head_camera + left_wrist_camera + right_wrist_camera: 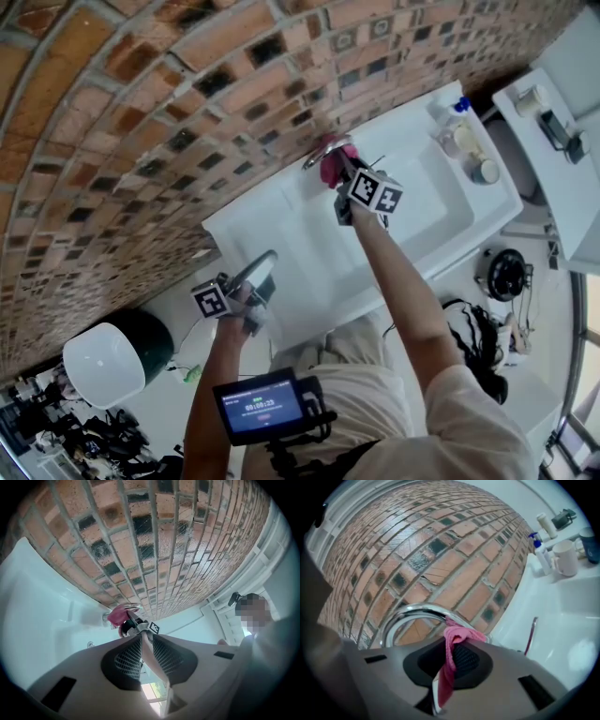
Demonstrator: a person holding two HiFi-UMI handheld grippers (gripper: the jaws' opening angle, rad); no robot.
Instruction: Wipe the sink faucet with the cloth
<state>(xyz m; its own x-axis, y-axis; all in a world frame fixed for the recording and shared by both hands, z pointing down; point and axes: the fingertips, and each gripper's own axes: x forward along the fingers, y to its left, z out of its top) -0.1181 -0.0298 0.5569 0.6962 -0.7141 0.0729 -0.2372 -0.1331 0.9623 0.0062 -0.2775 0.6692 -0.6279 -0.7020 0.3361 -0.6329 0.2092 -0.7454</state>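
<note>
The right gripper's (452, 660) jaws are clamped tight on a pink cloth (457, 637). Its bunched top presses against the curved chrome faucet spout (410, 613), and a tail of it hangs down between the pads. The faucet rises at the far rim of the white ceramic sink (427, 220), just in front of the brown-and-black brick-tile wall (187, 94); from the head view the cloth hides part of the spout. On the sink's right ledge stand a white pump bottle with a blue top (541, 555), a white mug (565, 557) and a dark cup (589, 545). A thin red stick (529, 634) stands up at the basin's edge just right of the faucet.

The left gripper (146, 641) is held well to the left of the faucet, at the sink's left end. Its jaws are partly open with nothing gripped, and the right forearm shows through the gap.

The right arm reaches straight out over the basin. The left forearm is bent and kept nearer the body.
</note>
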